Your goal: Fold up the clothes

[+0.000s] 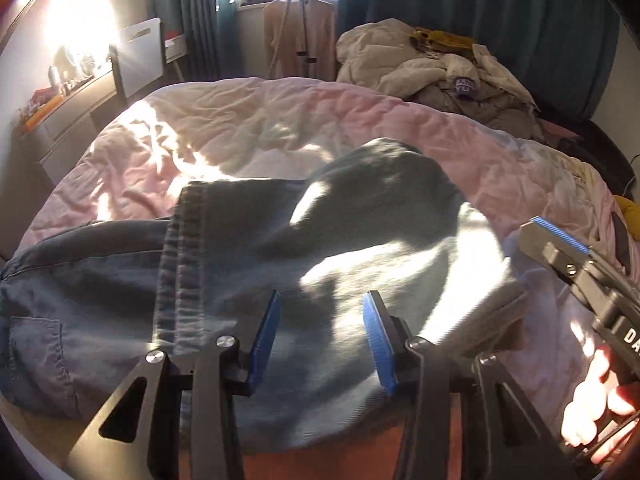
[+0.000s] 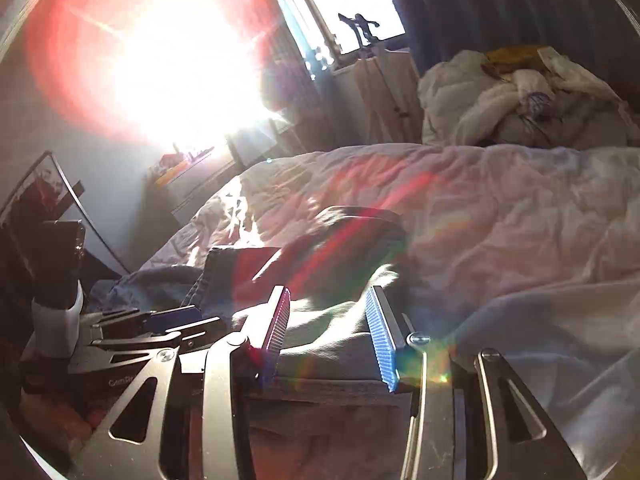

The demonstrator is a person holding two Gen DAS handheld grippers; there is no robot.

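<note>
1. White letters "DA" are showing on the black body of the right gripper (image 1: 560, 240), cut off at the edge of the left wrist view.
2. Faint lettering on the purple cloth (image 1: 466, 87) in the far pile is reading roughly as "AN" over "YU".
3. Pale print beginning "Com" is showing on the left gripper (image 2: 176, 316), the rest blurring out.

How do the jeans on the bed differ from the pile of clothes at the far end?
The jeans are dark blue denim, while the pile of clothes is mostly cream and white. The jeans lie spread flat near the grippers; the pile is heaped and crumpled at the far end. Both rest on the pink quilt.
</note>
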